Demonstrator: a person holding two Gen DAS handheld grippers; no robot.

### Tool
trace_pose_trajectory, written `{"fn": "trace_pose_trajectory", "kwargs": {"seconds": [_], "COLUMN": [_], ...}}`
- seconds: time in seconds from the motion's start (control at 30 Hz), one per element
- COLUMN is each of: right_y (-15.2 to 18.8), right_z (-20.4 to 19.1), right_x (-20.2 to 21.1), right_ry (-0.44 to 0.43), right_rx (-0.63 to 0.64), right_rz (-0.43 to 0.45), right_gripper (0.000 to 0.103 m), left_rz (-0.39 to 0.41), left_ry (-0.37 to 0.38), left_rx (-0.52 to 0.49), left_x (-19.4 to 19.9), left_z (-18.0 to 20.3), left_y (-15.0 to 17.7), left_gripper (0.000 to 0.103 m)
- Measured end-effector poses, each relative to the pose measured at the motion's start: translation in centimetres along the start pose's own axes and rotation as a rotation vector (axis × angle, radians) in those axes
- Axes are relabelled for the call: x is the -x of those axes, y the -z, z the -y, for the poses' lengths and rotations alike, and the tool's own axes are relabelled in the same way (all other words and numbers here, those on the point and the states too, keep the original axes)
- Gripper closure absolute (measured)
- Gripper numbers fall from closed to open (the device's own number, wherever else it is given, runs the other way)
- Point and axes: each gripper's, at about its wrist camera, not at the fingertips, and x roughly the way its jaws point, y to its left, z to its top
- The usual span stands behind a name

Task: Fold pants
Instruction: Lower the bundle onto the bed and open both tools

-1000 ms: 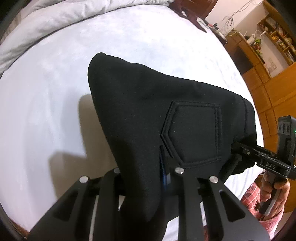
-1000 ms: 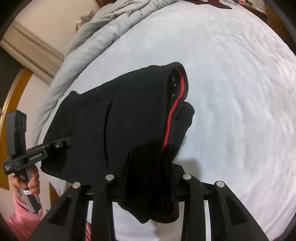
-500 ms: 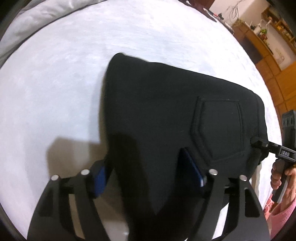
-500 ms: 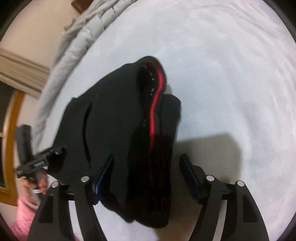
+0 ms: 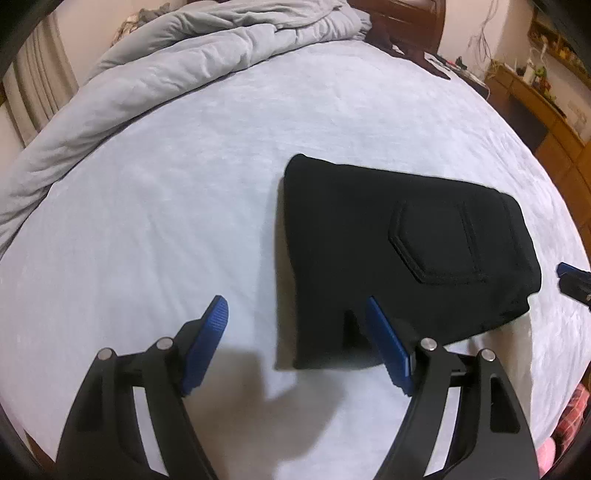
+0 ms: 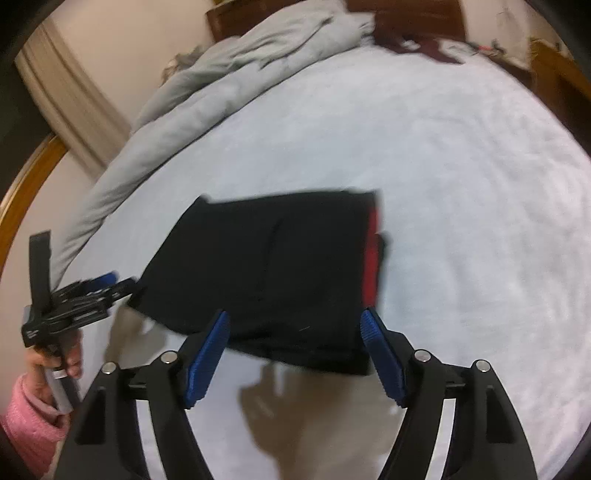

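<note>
The black pants [image 5: 388, 254] lie folded in a compact bundle on the pale bed sheet [image 5: 166, 221], back pocket [image 5: 436, 243] up. In the right wrist view the pants [image 6: 280, 266] show a red waistband strip [image 6: 371, 254] on their right edge. My left gripper [image 5: 295, 332] is open and empty, just short of the bundle's near left corner. My right gripper [image 6: 295, 332] is open and empty, just short of the bundle's near edge. The left gripper also shows in the right wrist view [image 6: 99, 282], beside the bundle's left corner.
A rumpled grey duvet [image 5: 166, 62] is heaped along the far left of the bed. A wooden headboard [image 6: 369, 11] stands behind it. Wooden cabinets and shelves [image 5: 546, 96] stand to the right of the bed. The bed's wooden side rail [image 6: 22, 195] runs at left.
Both grippers were shut on the pants and held them above the bed. They have opened and pulled back; the pants now lie flat on the sheet.
</note>
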Motion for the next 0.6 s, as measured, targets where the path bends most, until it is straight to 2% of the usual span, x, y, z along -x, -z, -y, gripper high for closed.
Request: {"fn": "trace_pose_trajectory", "kwargs": {"seconds": [0.03,0.13,0.17,0.27,0.33,0.37,0.43,0.5,0.6], "right_y": [0.3,1.2,1.6,2.7,3.0,3.0,3.9,4.4,5.1], "right_z": [0.0,1.9,2.8,3.9,3.8,3.4,3.1,2.1,0.7], "right_x": [-1.1,-4.1,-4.6,-5.1,-4.1,-3.5,-1.9,-0.8,-0.1], "right_ry": [0.016,0.047,0.07,0.067,0.113,0.132,0.144,0.154,0.178], "right_rx": [-0.004,-0.086,-0.106,-0.138,-0.129,-0.125,-0.135,-0.151,-0.15], "right_rz": [-0.028,-0.104,-0.12,-0.129,-0.119,-0.112,-0.094,-0.076,-0.081], "right_gripper": [0.036,0.039,0.044,0.045,0.044,0.044,0.039,0.027,0.021], "left_rz": [-0.018,-0.107,-0.13,-0.14,-0.123,-0.117,-0.105,-0.11,-0.154], "left_ry": [-0.014,-0.048,-0.056,-0.046,-0.045,-0.046,-0.057,-0.05,-0.022], "left_rx": [-0.004,-0.02,-0.023,-0.01,0.004,0.006,0.015,0.037,0.065], "left_x": [-0.7,-3.4,-4.3,-4.7,-3.4,-3.1,-2.0,-1.4,-1.1], "left_z": [1.5,2.7,2.7,2.7,2.7,2.6,2.6,2.6,2.9], "left_y": [-0.2,0.1,0.4,0.4,0.2,0.2,0.5,1.1,2.4], "left_gripper": [0.027,0.026,0.026,0.026,0.027,0.023,0.014,0.013,0.013]}}
